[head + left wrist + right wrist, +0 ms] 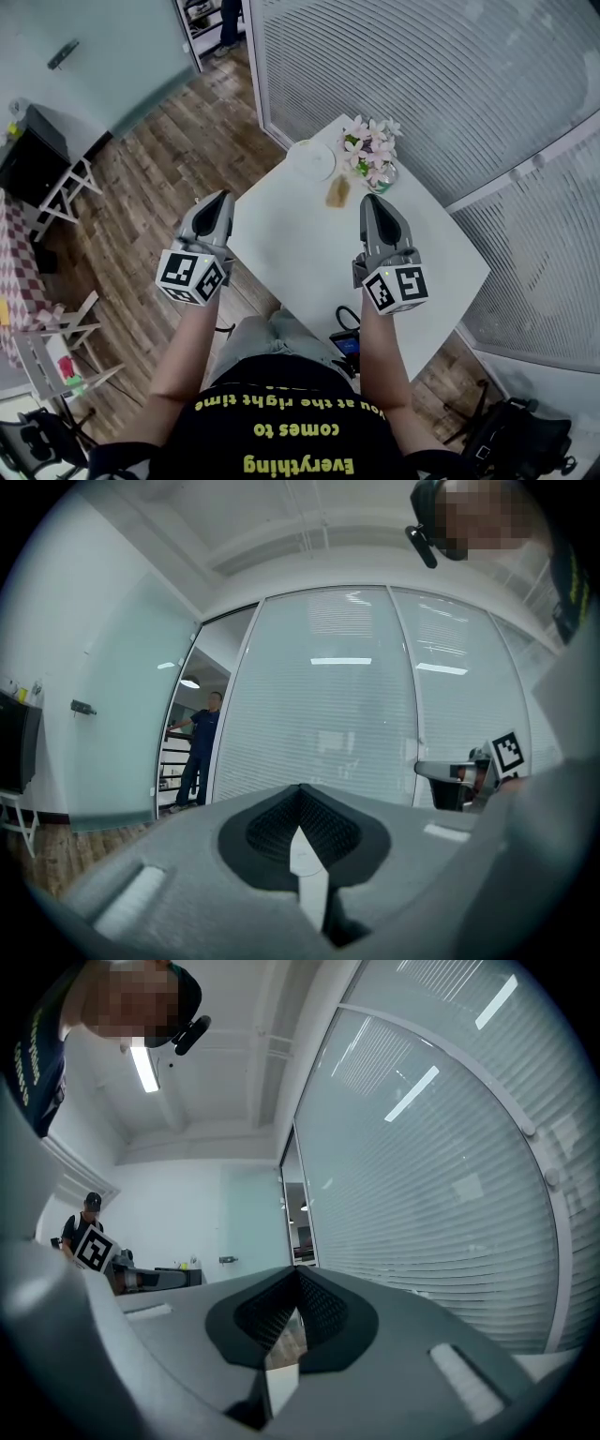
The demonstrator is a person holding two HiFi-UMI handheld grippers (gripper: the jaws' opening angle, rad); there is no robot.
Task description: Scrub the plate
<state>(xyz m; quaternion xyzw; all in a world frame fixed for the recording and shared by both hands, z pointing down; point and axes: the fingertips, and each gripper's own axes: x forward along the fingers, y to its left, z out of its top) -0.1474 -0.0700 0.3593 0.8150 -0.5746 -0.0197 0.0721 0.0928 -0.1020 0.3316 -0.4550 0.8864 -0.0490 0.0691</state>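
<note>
A white plate (312, 159) lies at the far end of the white table (281, 244). A small brown pad (338, 192) lies just nearer than the plate. My left gripper (223, 199) hangs over the table's left edge, shut and empty. My right gripper (367, 201) is held above the table close to the brown pad, also shut with nothing in it. Both point level, well above the tabletop. In the left gripper view the jaws (302, 794) meet and face a glass wall. In the right gripper view the jaws (295, 1279) are likewise together.
A vase of pink and white flowers (372, 155) stands right of the plate. A curved glass partition with blinds (450, 103) runs behind the table. Folding chairs (56, 328) and a black cabinet (33, 150) stand at left. A person (200, 747) stands in a far doorway.
</note>
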